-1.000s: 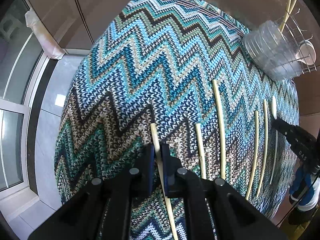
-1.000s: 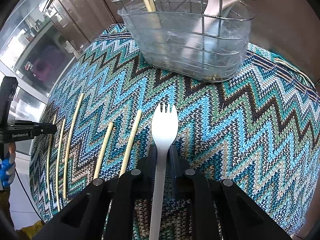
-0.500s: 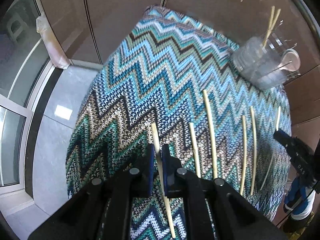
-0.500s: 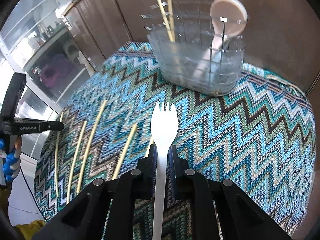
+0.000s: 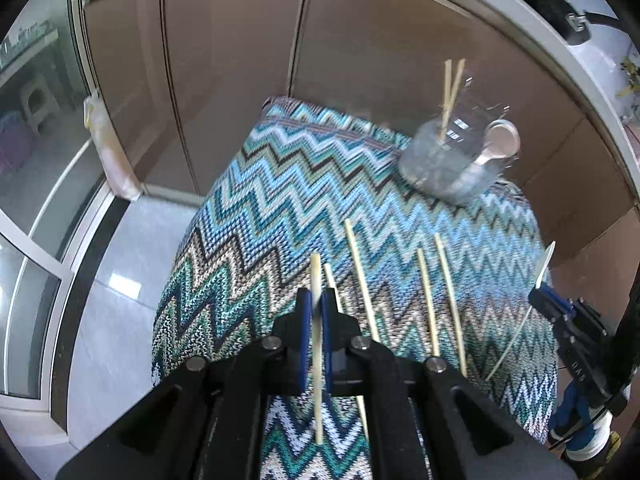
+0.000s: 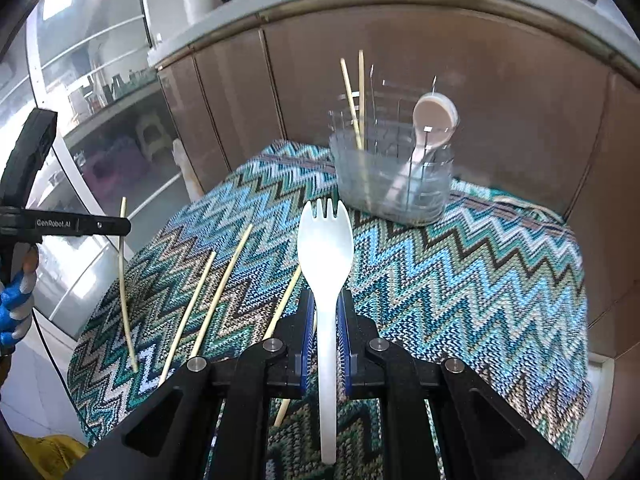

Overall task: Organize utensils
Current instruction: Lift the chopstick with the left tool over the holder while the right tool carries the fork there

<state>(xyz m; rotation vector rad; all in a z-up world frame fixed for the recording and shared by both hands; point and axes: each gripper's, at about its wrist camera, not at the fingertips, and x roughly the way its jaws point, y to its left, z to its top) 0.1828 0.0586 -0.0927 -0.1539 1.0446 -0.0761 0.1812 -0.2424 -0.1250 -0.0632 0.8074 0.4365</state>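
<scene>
The left gripper (image 5: 316, 308) is clamping a chopstick (image 5: 317, 344) between its fingers, the stick running up past the tips and down behind them, lifted off the cloth (image 5: 280, 208). The right gripper (image 6: 325, 312) is pinching the handle of a white spork (image 6: 326, 240), tines pointing up toward the caddy (image 6: 394, 188).

The caddy, a clear tub inside a wire frame, is standing at the far end of the cloth, close to the brown cabinet doors (image 6: 500, 112). Two chopsticks (image 6: 354, 100) are leaning upright in its left part, their tops crossing in the left wrist view. A pale spoon (image 6: 434, 120) is resting in its right part, bowl up and tilted over the rim. Whether a divider is separating the two parts is hard to say through the blurred plastic.

Four loose chopsticks (image 5: 362, 276) are lying on the cloth to the right of the left gripper, roughly parallel, none touching the caddy. One of them is lying just beside the held stick and partly hidden behind the gripper. At the right edge of the left wrist view, the spork is showing edge-on in the other gripper.
</scene>
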